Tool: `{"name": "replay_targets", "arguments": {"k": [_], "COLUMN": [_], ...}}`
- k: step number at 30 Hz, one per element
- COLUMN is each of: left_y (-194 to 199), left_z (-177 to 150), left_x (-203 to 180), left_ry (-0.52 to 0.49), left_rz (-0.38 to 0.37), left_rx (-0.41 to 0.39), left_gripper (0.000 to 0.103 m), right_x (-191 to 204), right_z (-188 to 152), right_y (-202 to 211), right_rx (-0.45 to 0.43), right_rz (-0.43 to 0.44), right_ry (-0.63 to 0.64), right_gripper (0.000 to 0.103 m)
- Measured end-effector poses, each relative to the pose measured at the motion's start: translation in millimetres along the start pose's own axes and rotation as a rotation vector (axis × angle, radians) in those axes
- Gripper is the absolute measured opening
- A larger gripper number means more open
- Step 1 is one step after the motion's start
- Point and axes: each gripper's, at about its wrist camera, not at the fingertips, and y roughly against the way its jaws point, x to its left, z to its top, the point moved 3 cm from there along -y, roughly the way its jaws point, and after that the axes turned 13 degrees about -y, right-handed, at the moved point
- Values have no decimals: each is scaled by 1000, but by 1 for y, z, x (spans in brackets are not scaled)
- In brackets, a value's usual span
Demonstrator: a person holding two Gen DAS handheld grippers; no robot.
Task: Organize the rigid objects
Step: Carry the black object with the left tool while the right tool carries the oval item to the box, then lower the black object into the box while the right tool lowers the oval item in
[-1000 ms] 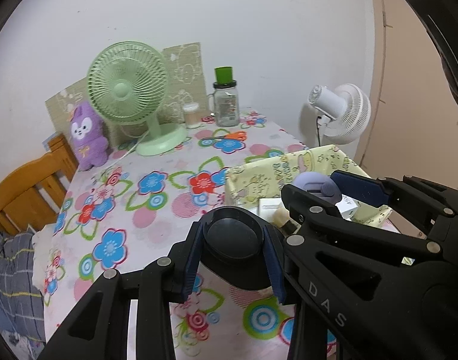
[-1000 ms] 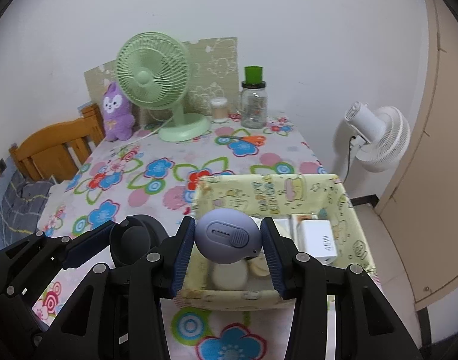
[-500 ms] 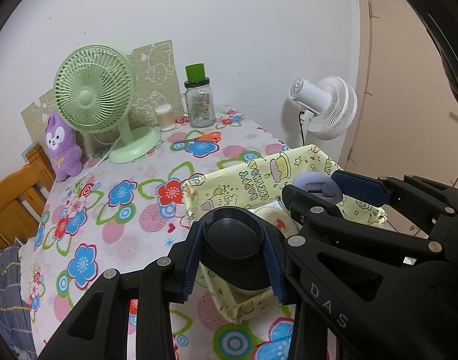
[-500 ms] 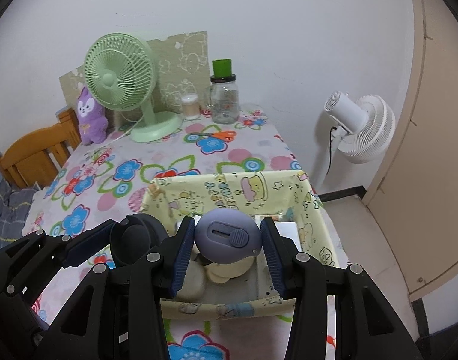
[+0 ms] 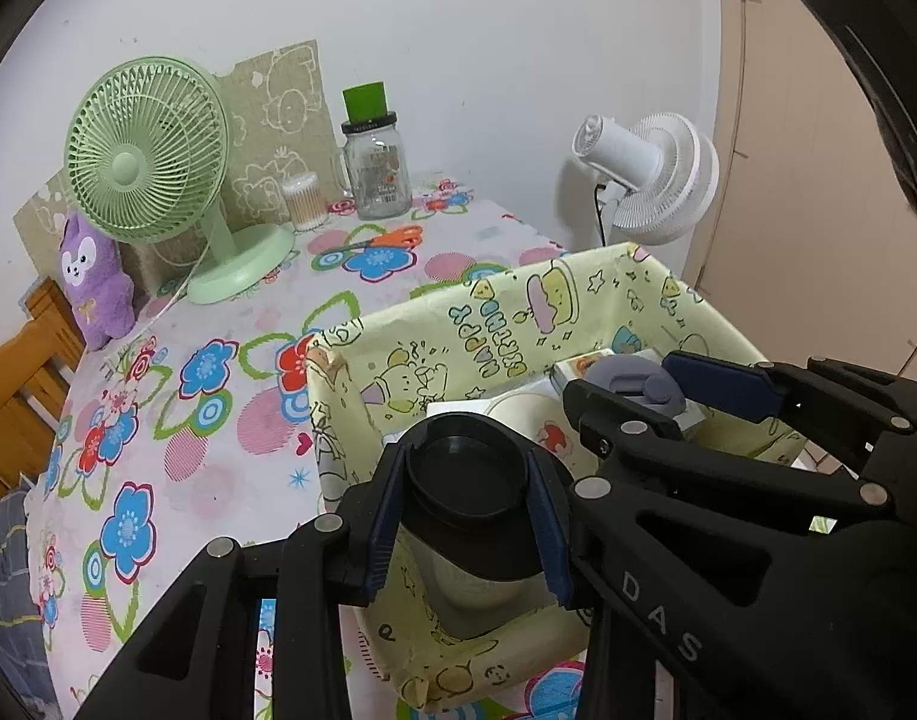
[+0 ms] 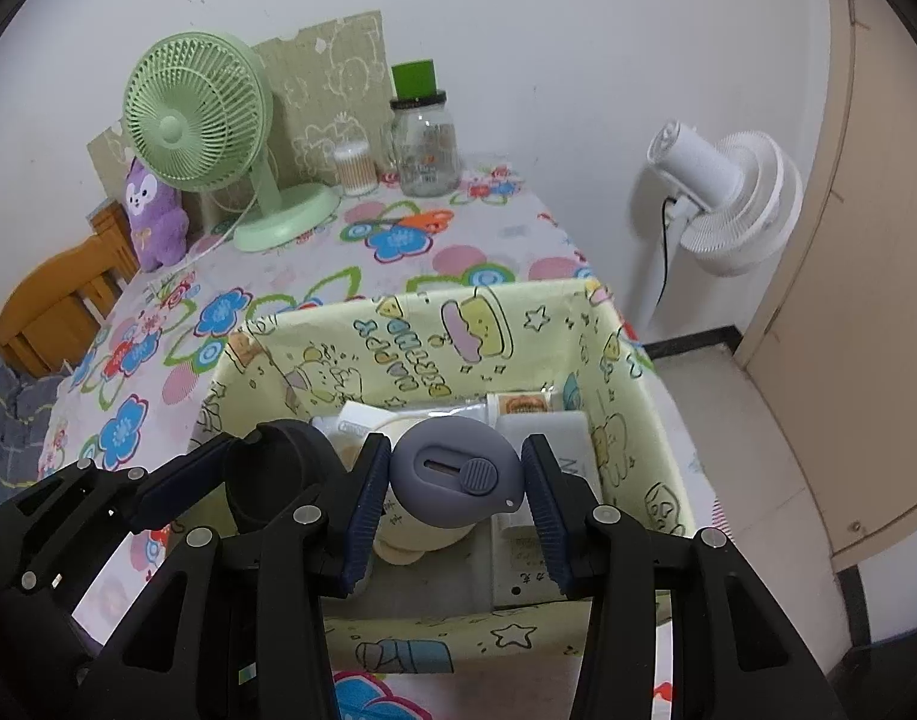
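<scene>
Rigid objects already lay in the yellow fabric bin (image 6: 434,348) near the tablecloth's right edge, while the left gripper (image 5: 467,495) pinched a black round lid (image 5: 467,474) above it. Beside it, the right gripper (image 6: 456,480) clamped a grey oval gadget (image 6: 456,480) over the bin; both pieces probably remained to be dropped in.

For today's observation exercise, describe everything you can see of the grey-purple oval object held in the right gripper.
The oval object is a smooth, rounded, grey-purple piece that looks like plastic. Its face has a recessed oval slot with a round ridged slider at one end, and a small pale dot near its lower right edge. It lies widthwise between the blue pads of the right gripper, which press on its two ends. It hangs above the open yellow cartoon-print box, over a cream round item; whether it touches that cannot be told.
</scene>
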Motion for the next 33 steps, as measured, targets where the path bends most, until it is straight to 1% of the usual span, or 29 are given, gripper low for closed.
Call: {"name": "replay_targets", "arguments": {"k": [4,9,11,15,25,30,33], "left_y": [-5,-8,-9,-13,-33,-39,-39], "left_z": [-2,-1,0,3,18,22,22], "left_x": [-2,-4,-4,-5,-11,-12,-12], "left_ry": [-10,-13,-12,-17,-29,-21,-19], "left_rz": [2,-4,-6,-22,-55,-84,-86], "left_rx": [18,24,23,23,29,36,40], "left_gripper": [41,41,41,41,41,41,41], "right_x": [-3,-5,-6,-8,-23,-27,-27], "right_z": [-2,-3,-2,0,10,13,13], "right_y": [-8,-11,-11,-14,-11,-12,-14], "right_rx": [48,54,48,44,-12,-8,-9], "right_rz": [20,15,6,-7,-72,-44,-38], "right_ry": [-24,-25,-27,-27,-25,-30,-28], "right_gripper": [49,51,55,56,58,58,58]}}
